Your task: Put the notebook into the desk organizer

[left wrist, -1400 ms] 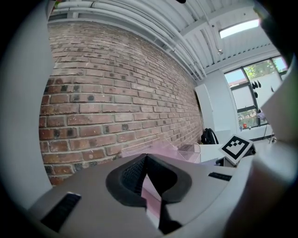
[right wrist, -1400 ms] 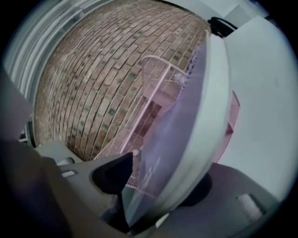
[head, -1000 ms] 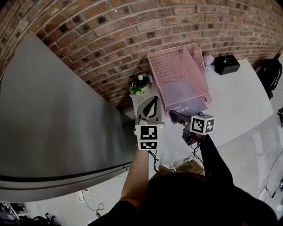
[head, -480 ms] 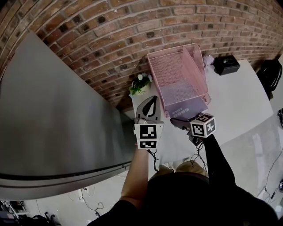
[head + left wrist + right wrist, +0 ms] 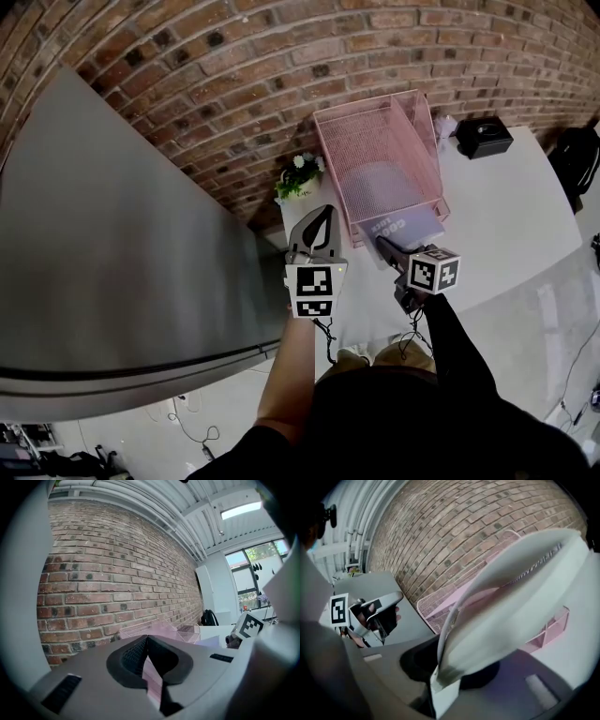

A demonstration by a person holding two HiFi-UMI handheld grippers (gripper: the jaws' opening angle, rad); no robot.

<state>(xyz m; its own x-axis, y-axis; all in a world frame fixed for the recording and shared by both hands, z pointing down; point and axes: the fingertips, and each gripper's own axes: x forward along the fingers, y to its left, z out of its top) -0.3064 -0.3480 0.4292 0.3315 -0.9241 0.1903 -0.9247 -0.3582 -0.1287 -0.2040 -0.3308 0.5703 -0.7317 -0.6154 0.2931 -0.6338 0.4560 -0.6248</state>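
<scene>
Grip quality matters most at this step. The right gripper (image 5: 382, 246) has just been closing its jaws, and they now pinch the near edge of the notebook (image 5: 398, 225), which stretches ahead of the tips toward the pink mesh desk organizer (image 5: 328, 159). In the right gripper view the pinch takes only a narrow strip of that edge. Beyond the pads the cover and pages bow upward and fan apart, so I judge the book floppy and likely to buckle rather than slide if shoved hard. Its far end seems to lie already over the organizer's front lip, directly ahead of the jaws, and the near end sticks out above the white table (image 5: 506, 206).

To do this well, keep the pinch firm and hold the tool low and nearly level so the book goes in flat. Push straight along the line of the jaws, with the organizer's side walls equally far to either side of the tips. Raising the held edge slightly should help the far edge ride over the mesh floor without catching. Let go only once most of the book is past the lip, or it may tip back out.

The left gripper (image 5: 146, 639) hovers to the left of the right one, jaws together on nothing. It could steady the organizer if it starts sliding toward the brick wall (image 5: 234, 75).
</scene>
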